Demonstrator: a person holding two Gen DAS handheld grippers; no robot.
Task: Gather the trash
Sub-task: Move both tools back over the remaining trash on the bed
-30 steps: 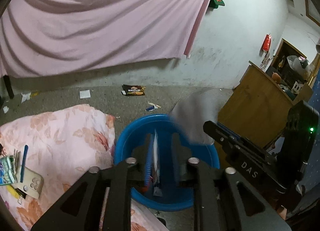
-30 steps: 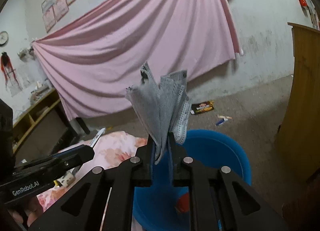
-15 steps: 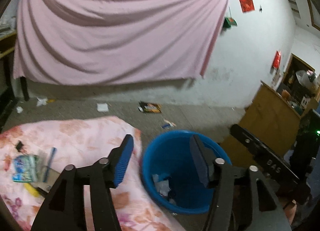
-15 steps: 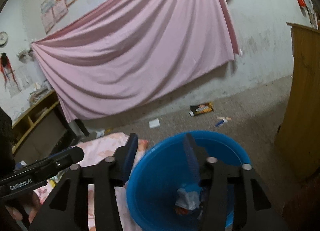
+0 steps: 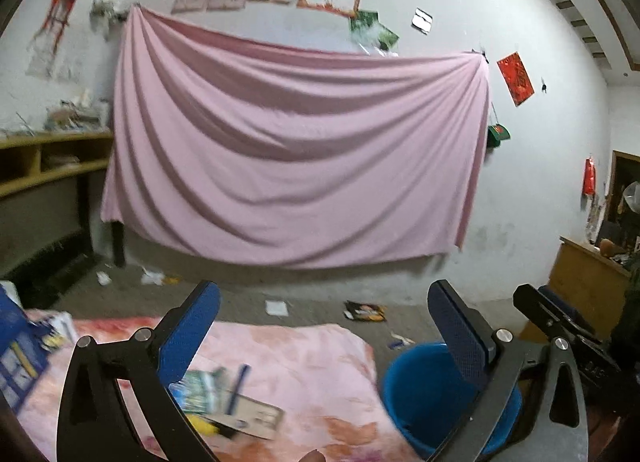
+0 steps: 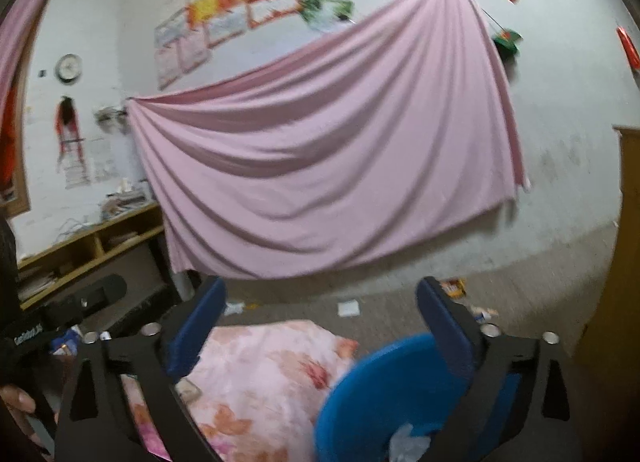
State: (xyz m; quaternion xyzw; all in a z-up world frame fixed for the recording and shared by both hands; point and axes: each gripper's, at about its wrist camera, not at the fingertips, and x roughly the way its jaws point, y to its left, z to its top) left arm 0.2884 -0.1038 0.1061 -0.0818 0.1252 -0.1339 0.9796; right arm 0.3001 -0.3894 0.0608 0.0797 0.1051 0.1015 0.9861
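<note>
A blue plastic bucket [image 5: 424,390] stands on the floor beside the pink floral cloth [image 5: 304,362]; crumpled whitish trash [image 6: 408,438] lies inside it. My left gripper [image 5: 324,326] hangs above the cloth and the bucket's left side, jaws opening wide, nothing between them. My right gripper [image 6: 320,322] is over the bucket [image 6: 384,382] and the cloth's edge, jaws also opening wide and empty. On the cloth lie a green packet [image 5: 200,388], a blue stick [image 5: 237,382] and a flat card [image 5: 256,418]. Both views are blurred.
Litter lies on the floor by the wall: a dark snack wrapper [image 5: 366,312], a white paper square [image 5: 277,308] and small scraps [image 5: 154,278]. A pink sheet [image 5: 296,157] hangs behind. Wooden shelving [image 5: 44,169] stands left, a wooden cabinet [image 5: 580,282] right.
Both grippers went from shut to wide open: the right let go of the grey cloth-like trash, the left of its thin item, into the bucket. Both cameras lifted and swung left, towards the cloth.
</note>
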